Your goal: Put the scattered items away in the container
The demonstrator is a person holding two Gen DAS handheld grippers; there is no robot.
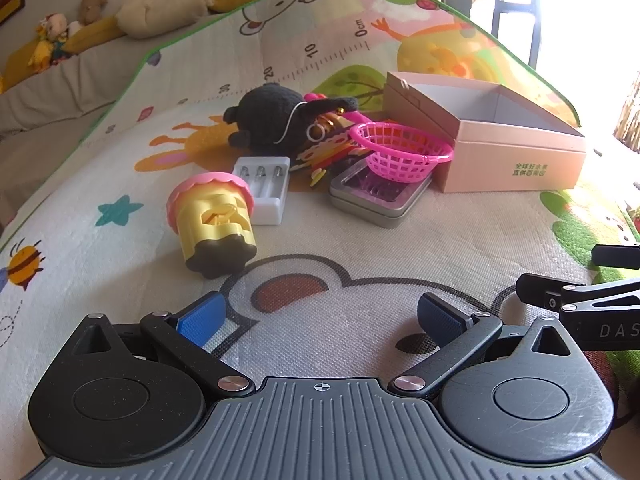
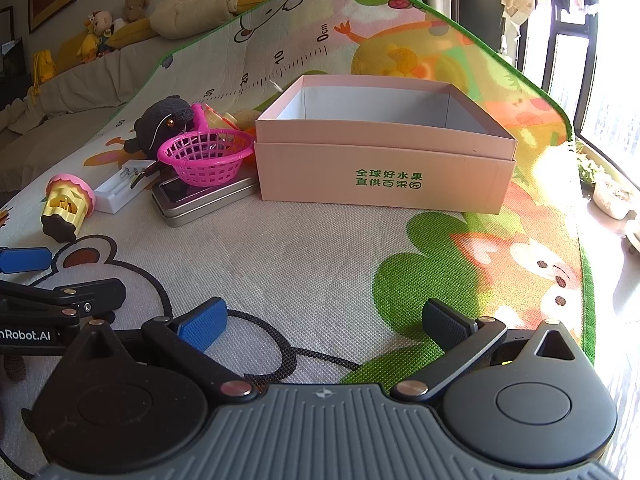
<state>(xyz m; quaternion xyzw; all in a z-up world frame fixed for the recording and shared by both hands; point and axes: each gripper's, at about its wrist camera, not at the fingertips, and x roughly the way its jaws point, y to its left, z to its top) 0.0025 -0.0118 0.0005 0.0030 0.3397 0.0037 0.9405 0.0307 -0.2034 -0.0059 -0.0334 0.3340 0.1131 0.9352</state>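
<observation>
An open pink cardboard box (image 2: 384,172) stands on the play mat, its inside bare; it also shows in the left wrist view (image 1: 512,160). To its left lie a pink plastic basket (image 1: 400,152) (image 2: 206,156) on a flat metal tin (image 1: 376,196) (image 2: 204,200), a black knitted toy (image 1: 272,116) (image 2: 160,124), a white battery charger (image 1: 266,188) (image 2: 120,188) and a yellow toy with a pink rim (image 1: 214,220) (image 2: 66,208). My left gripper (image 1: 320,316) is open and empty, in front of the items. My right gripper (image 2: 324,320) is open and empty, in front of the box.
The mat (image 2: 304,248) covers a raised surface with a green edge. A sofa with plush toys (image 1: 64,36) lies behind on the left. A window and floor (image 2: 616,184) are to the right. A black cord (image 2: 288,354) lies on the mat under my right gripper.
</observation>
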